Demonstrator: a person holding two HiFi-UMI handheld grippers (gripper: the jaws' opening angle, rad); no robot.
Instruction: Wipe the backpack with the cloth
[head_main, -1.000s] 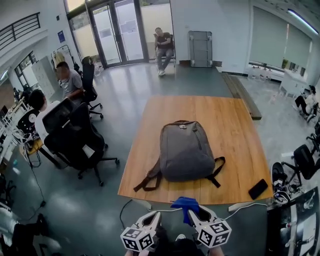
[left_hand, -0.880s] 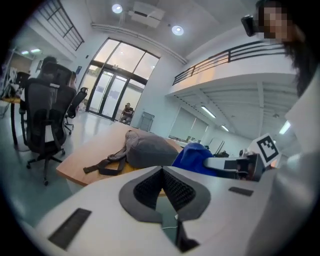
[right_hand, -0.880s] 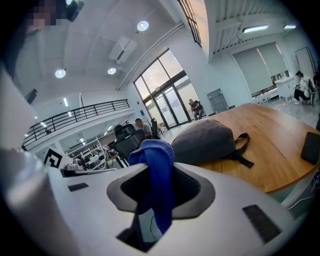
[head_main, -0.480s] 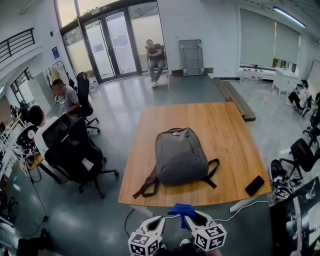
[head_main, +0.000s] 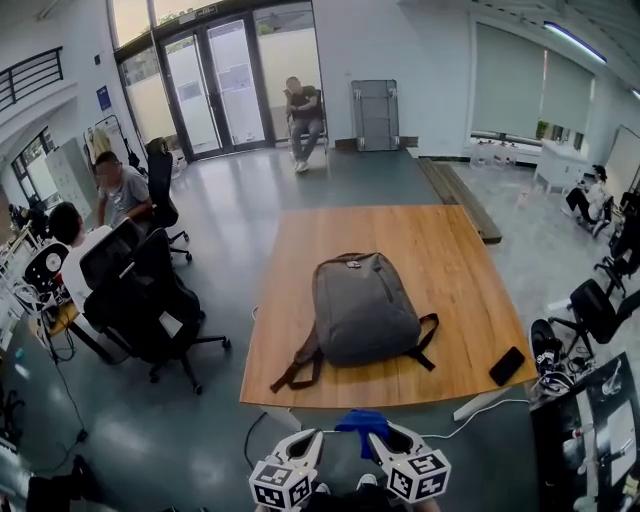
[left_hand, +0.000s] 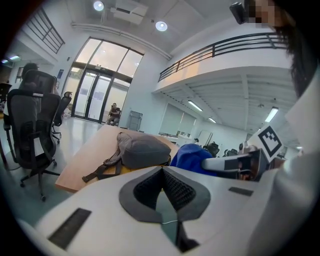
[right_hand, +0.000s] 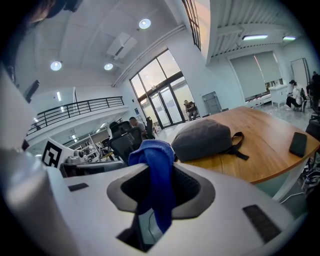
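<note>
Grey fabric covers the backpack (head_main: 365, 308), which lies flat near the middle of a wooden table (head_main: 450, 235), its top handle turned toward the far side and its dark straps trailing toward the near edge on both sides. A black phone (head_main: 507, 366) lies on the same table near the near right corner, well apart from the backpack.

Both grippers hang low at the bottom of the head view, short of the table's near edge and not touching the backpack. The right gripper (head_main: 380, 436) has its jaws closed on a blue cloth (right_hand: 152, 167); the cloth bunches above the pads and a strip of it hangs down between them. The left gripper (left_hand: 162, 171) sits just beside it, its jaws pressed together at the tips with nothing between them.

To the left of the table stand black office chairs (head_main: 135, 290), with seated people (head_main: 118, 190) near them. At the far end of the room another person (head_main: 300, 118) sits on a chair beside tall glass doors (head_main: 215, 85).
</note>
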